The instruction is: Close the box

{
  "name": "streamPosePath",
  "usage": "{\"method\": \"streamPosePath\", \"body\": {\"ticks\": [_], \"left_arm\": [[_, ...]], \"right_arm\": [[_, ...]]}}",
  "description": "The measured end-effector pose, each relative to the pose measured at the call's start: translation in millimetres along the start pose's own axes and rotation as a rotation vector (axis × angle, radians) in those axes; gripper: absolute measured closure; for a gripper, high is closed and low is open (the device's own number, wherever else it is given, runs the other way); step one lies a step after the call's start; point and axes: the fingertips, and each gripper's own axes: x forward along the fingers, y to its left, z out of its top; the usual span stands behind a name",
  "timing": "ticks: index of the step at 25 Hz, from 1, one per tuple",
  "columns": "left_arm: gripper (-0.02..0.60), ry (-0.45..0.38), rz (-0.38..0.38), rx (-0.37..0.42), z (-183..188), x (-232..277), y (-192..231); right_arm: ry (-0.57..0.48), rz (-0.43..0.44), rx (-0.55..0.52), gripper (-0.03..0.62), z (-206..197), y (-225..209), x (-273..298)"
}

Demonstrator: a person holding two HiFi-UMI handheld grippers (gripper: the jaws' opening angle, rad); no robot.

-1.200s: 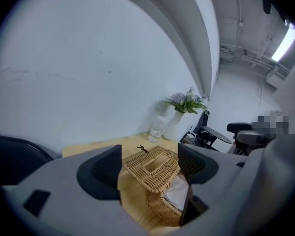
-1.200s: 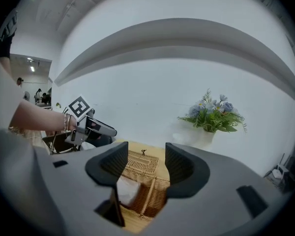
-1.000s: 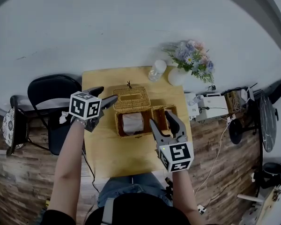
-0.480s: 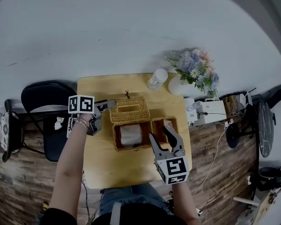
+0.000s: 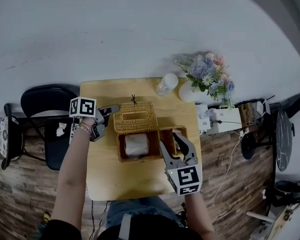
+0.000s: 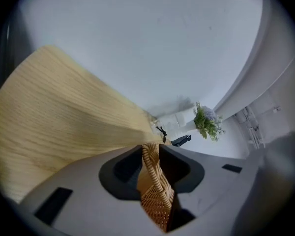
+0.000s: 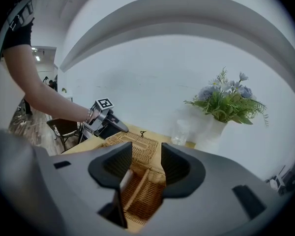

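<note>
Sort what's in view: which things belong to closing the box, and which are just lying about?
Job: wicker box; its open lid; tissue pack inside; left gripper, jaws just been closing, now pinching the lid's edge; right gripper, jaws just been closing slightly, open, holding nothing.
Lying about: vase of flowers; clear bottle; black chair.

A staged studio or lab corner: a small wooden table (image 5: 105, 176) against a bare white wall (image 5: 140, 29), plank floor (image 5: 20, 199), a black chair (image 5: 40, 95), flowers (image 5: 208, 73), and electronics with cables (image 5: 221, 118) alongside
</note>
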Motion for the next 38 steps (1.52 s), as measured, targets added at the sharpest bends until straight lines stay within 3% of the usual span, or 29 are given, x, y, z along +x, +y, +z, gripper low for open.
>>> {"method": "streamPosePath", "body": {"ticks": [10, 20, 28, 38], "left_arm": [[0.466, 0.053, 0.083, 0.346, 8.9, -19.8, -52.4], [0.466, 0.140, 0.217, 0.603, -2.5, -36.3, -87.9], [0.483, 0.351, 0.320, 0.819, -28.2, -53.6, -119.5], [0.500, 0.560, 0.382, 0.986, -74.7, -67.8, -141.7]], "right_arm": [[-0.087, 0.038, 0.001, 0.408, 20.9, -6.1, -9.2], [-0.143, 0.067, -0.027, 0.408, 32.0, -11.2, -27.7], [-0.186, 0.110, -0.030, 0.411, 40.0, -3.6, -47.0], [-0.234, 0.144, -0.049, 0.419, 45.7, 0.5, -67.1]]}}
